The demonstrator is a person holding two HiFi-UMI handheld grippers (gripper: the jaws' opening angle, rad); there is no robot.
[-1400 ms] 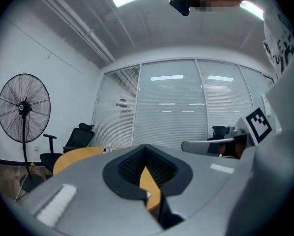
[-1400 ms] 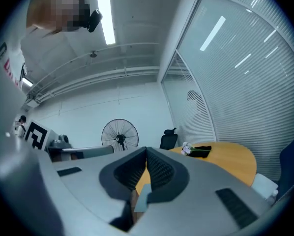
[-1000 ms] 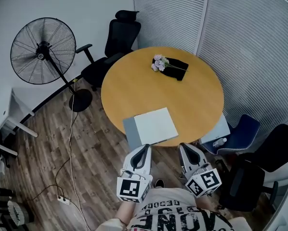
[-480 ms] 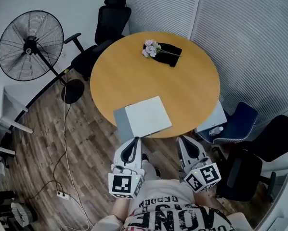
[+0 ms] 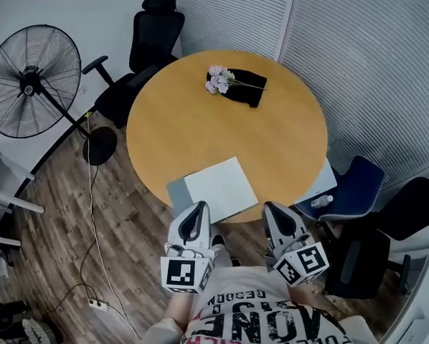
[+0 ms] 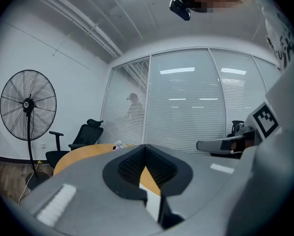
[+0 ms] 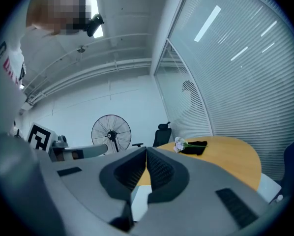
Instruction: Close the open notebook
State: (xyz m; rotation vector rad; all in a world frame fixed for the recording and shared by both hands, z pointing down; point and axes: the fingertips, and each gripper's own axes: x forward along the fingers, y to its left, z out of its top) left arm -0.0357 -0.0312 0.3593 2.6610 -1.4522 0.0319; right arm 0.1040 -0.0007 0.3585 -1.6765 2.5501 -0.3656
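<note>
The notebook [image 5: 220, 186] lies open at the near edge of the round wooden table [image 5: 272, 135], a white page up and a grey cover strip [image 5: 176, 192] showing on its left. My left gripper [image 5: 195, 208] is shut and empty, its tips at the notebook's near left corner. My right gripper [image 5: 272, 210] is shut too, at the table rim just right of the notebook. In the left gripper view the shut left gripper [image 6: 146, 147] points level over the tabletop. In the right gripper view the right gripper [image 7: 146, 150] does likewise, and the notebook [image 7: 139, 200] shows white below it.
Flowers on a black cloth [image 5: 232, 84] lie at the table's far side. A black office chair [image 5: 139, 45] and a standing fan [image 5: 28, 92] stand at the left. A blue chair [image 5: 354, 185] and a black chair [image 5: 408, 213] stand at the right. A cable and power strip [image 5: 98, 305] lie on the floor.
Both grippers have come forward to the table's near edge, jaws staying shut. The notebook has not moved on the table; the head view has shifted a little.
</note>
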